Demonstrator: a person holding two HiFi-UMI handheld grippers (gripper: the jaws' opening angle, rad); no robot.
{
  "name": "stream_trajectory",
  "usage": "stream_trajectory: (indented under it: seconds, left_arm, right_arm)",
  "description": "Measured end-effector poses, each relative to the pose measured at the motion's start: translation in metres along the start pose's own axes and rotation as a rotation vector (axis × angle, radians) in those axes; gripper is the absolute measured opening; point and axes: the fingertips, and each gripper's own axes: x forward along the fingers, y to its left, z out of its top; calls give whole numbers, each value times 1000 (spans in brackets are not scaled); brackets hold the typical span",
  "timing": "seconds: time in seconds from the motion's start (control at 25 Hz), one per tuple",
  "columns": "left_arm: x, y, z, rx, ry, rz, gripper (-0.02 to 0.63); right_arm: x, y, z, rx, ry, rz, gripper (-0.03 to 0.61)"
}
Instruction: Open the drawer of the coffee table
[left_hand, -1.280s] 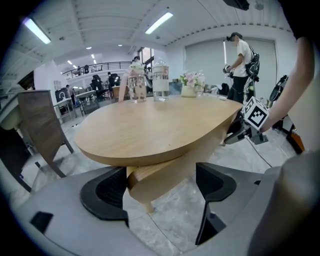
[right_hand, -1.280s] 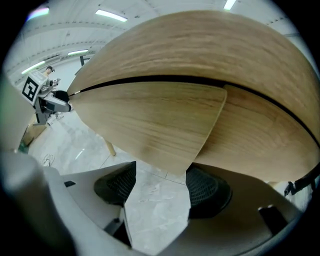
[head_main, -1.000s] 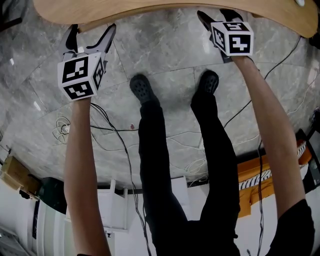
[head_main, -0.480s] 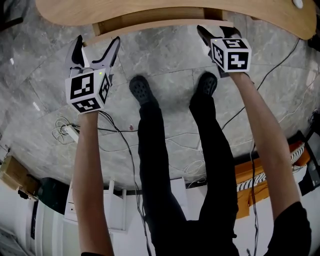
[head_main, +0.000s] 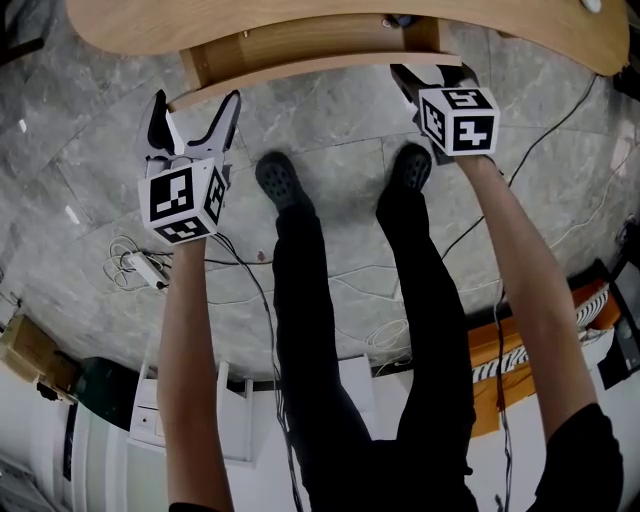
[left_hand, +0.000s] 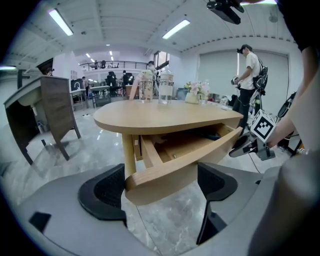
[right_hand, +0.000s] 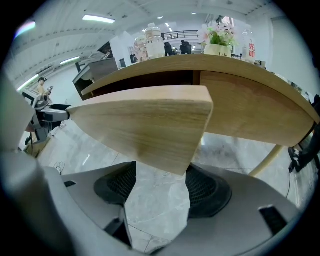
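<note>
I hold two grippers at the front of the one wooden table (head_main: 150, 25), and its single drawer (left_hand: 175, 165) stands partly pulled out from under the top, its curved front facing me and its inside showing. My left gripper (left_hand: 160, 186) has its two fingers (left_hand: 102, 192) spread wide. The left end of the drawer front sits in the gap between them, close by the left finger, though I cannot tell whether it touches. They clamp nothing. My right gripper (right_hand: 160, 186) is also spread, its two fingers (right_hand: 206, 189) apart with the lower right corner of the drawer front just above the gap, nearest the right-hand finger; they too close on nothing. In the head view the two grippers sit at opposite ends of the drawer front, each with one marker cube (head_main: 185, 200) behind it, and my two black shoes (head_main: 283, 175) stand on the grey marble floor (head_main: 80, 150) between them. On the table top, in the left gripper view, I count two clear bottles (left_hand: 166, 87) side by side and one small plant (left_hand: 197, 92) to their right. One table leg (left_hand: 129, 155) shows just left of the drawer. Thin cables (head_main: 240, 262) trail over the floor near a white power strip (head_main: 140, 265).
</note>
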Motion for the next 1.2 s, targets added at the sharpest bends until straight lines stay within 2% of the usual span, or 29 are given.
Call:
stream_trajectory:
  seconds: [0.28, 0.56, 0.8, 1.2]
  left_arm:
    - [-10, -6, -12, 28, 17, 3, 440]
    - [-25, -18, -23, 14, 30, 3, 440]
    - [-26, -20, -23, -5, 21, 5, 442]
    - [-28, -20, -31, 5, 45, 0, 445]
  right_arm:
    - [-7, 8, -15, -21, 22, 5, 265]
    - [-18, 14, -33, -8, 34, 8, 265]
    - [-20, 13, -33, -6, 43, 13, 265]
    - [-20, 19, -45, -70, 90, 18, 265]
